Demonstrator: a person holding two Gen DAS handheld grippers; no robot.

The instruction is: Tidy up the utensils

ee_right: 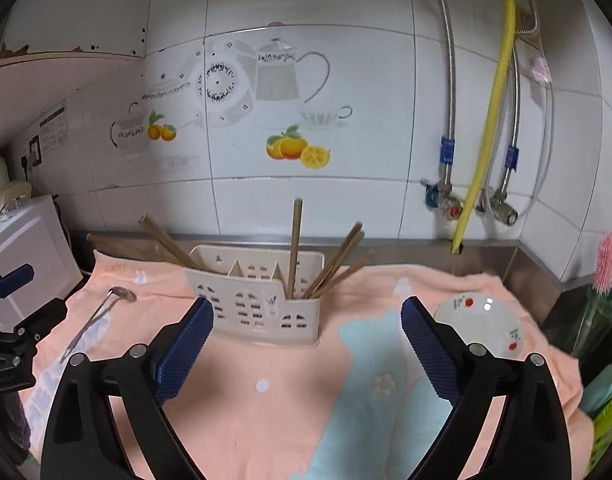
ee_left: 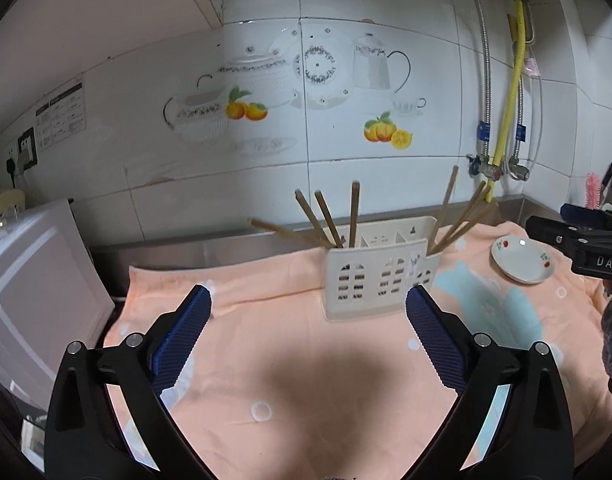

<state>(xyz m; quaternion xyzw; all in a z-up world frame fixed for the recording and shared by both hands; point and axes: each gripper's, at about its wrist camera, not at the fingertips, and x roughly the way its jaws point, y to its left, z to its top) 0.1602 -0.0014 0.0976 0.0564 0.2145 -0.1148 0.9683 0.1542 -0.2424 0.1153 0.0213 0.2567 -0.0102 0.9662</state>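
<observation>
Peach towel (ee_right: 266, 420) — chopsticks (ee_right: 295, 248) in caddy (ee_right: 258, 308)

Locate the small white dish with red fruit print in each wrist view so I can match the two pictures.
Left wrist: small dish at far right on the towel, right of the utensil holder.
Right wrist: dish at lower right, beside the right finger.
Shared landmark: the holder, left of the dish in both.

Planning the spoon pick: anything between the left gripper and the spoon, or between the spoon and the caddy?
Nothing visible. The spoon lies alone on the towel, left of the caddy. The left gripper, open, sits just left of it. Chopsticks lean out over the caddy's left end, above the bare cloth between.
</observation>
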